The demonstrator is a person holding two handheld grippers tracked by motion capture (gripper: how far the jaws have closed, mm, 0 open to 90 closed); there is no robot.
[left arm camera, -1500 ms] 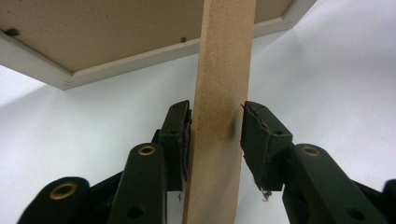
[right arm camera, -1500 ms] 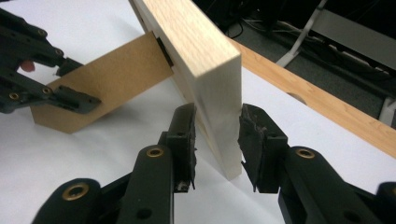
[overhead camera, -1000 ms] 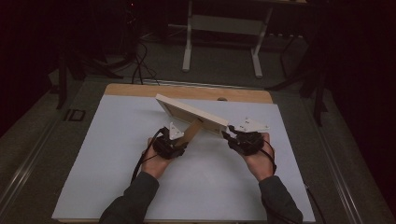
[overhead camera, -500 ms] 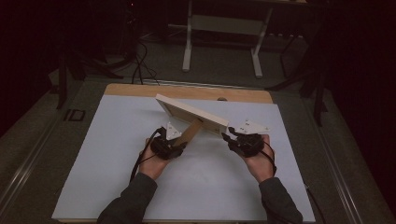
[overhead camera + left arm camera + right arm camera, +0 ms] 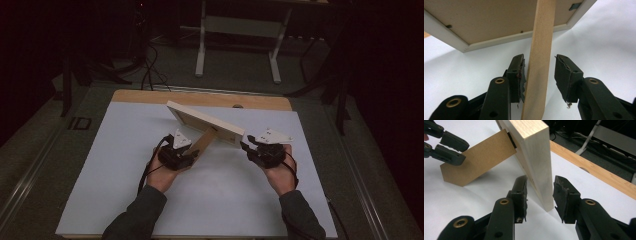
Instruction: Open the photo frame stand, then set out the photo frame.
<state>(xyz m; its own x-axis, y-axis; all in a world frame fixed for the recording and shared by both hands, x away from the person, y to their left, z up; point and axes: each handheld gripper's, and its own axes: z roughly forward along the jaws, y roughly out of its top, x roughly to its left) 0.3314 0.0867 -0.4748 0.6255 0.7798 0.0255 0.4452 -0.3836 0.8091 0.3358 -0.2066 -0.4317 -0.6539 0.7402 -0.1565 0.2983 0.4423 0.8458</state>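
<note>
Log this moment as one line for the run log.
picture frame: upright on table | left gripper: fingers open around stand leg | right gripper: fingers open around frame's end

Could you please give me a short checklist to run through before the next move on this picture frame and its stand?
1. Frame stands upright on the white mat: ok; the picture frame rests on its lower edge.
2. Cardboard stand swung out from the frame's back: ok.
3. Left gripper around the stand: ok, stand sits between the jaws; one pad close, a gap at the other.
4. Right gripper at the frame's end: ok, jaws straddle the frame's corner, gaps on both sides.
5. Stand's foot planted on the mat: cannot tell.
6. Frame's back clips closed: cannot tell.
</note>
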